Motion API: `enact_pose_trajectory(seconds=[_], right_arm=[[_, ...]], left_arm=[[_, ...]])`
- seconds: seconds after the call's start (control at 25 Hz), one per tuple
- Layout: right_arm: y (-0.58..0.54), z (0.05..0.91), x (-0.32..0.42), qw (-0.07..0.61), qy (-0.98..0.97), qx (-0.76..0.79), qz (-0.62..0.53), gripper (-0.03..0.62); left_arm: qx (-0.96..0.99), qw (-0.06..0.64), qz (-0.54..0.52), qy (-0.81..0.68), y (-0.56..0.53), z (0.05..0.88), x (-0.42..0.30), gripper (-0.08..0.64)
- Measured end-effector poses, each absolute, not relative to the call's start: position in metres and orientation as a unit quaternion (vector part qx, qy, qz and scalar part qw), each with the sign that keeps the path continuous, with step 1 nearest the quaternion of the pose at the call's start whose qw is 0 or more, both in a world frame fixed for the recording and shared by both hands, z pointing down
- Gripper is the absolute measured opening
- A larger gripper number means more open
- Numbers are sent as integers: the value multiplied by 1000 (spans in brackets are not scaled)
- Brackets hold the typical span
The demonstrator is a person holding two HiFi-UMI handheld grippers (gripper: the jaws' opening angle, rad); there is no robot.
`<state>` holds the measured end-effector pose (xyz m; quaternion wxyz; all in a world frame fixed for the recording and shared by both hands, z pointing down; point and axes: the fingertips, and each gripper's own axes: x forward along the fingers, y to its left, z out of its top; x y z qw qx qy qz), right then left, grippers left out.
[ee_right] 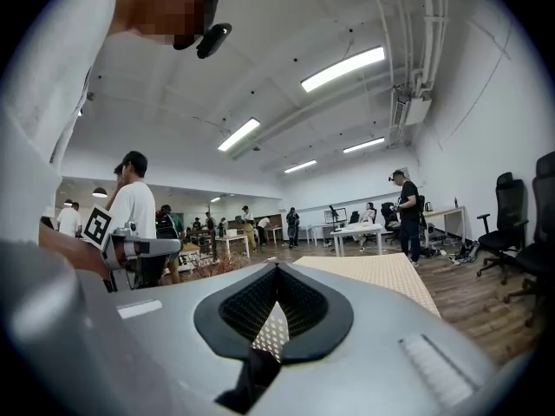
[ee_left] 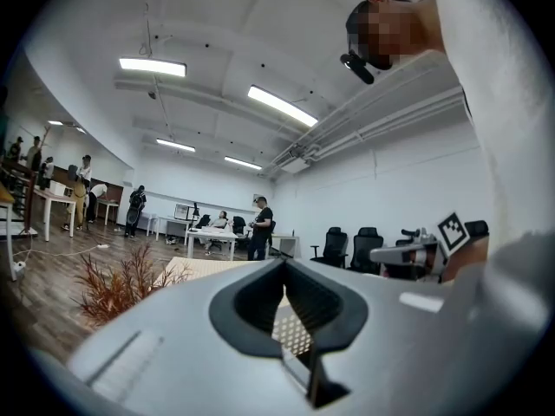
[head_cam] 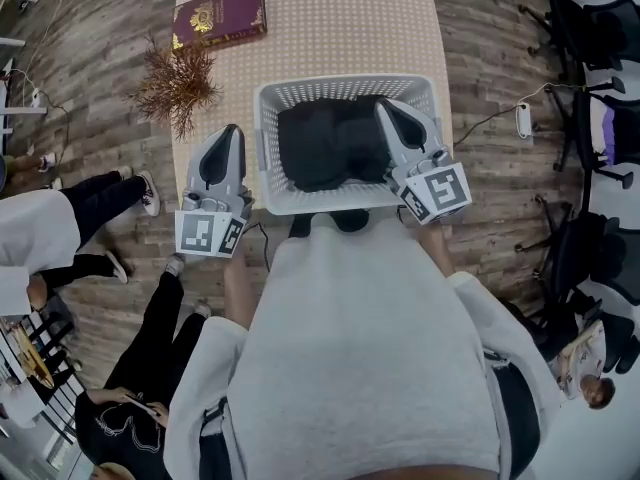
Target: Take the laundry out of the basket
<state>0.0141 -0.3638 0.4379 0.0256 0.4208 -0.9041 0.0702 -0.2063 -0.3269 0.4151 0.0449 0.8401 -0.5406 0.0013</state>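
A white laundry basket [head_cam: 266, 148] is seen standing at the near end of the desk [head_cam: 340, 28], which is covered with a dotted beige cloth. The basket is filled with dark laundry [head_cam: 322, 143], bunched up and lying wholly inside the walls.

The left gripper [head_cam: 233, 128] is held just left of the basket, outside it, over the near left edge of the desk. In the left gripper view its fingers [ee_left: 251, 297] are clenched tip to tip, and only the dotted cloth is seen through the gap behind the tips; nothing is grasped.

The right gripper [head_cam: 383, 105] is held over the right side of the basket, with its tip above the dark laundry. In the right gripper view its fingers [ee_right: 303, 306] are likewise clenched with nothing between them. Whether the tip touches the fabric cannot be told.

A maroon book [head_cam: 218, 15] is laid at the far left of the desk, and a dried plant [head_cam: 178, 86] is set at the left edge, between the book and the left gripper. Black office chairs [head_cam: 600, 28] are placed on the wooden floor at the right.
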Motion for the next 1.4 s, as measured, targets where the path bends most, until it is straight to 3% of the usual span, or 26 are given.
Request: enact_pose_trajectory(seconds=[0.36, 0.52, 0.72, 0.92, 0.96, 1.08, 1.16, 1.2, 1.4], right_arm=[[-361, 473, 6, 83, -895, 431, 80, -3], [-355, 494, -9, 208, -894, 397, -20, -3], [-326, 548, -30, 462, -814, 218, -276, -3], [-307, 571, -29, 489, -833, 161, -205, 0], [-303, 577, -29, 496, -836, 150, -180, 38], [-291, 610, -24, 550, -824, 91, -103, 444], [-290, 633, -19, 587, -802, 61, -90, 568], [-293, 644, -17, 602, -791, 54, -91, 597], [-313, 708, -16, 667, -739, 13, -87, 600]], left_arm=[[846, 89, 8, -526, -335, 456, -216, 8], [850, 95, 5, -518, -339, 461, -215, 8], [852, 96, -6, -515, -344, 457, -215, 8], [851, 92, -25, -516, -346, 445, -214, 8], [851, 92, -27, -516, -346, 445, -215, 8], [849, 94, -32, -520, -346, 443, -217, 8], [848, 94, -33, -520, -346, 443, -218, 8], [848, 93, -34, -521, -346, 443, -218, 8], [841, 96, -34, -531, -343, 443, -226, 8]])
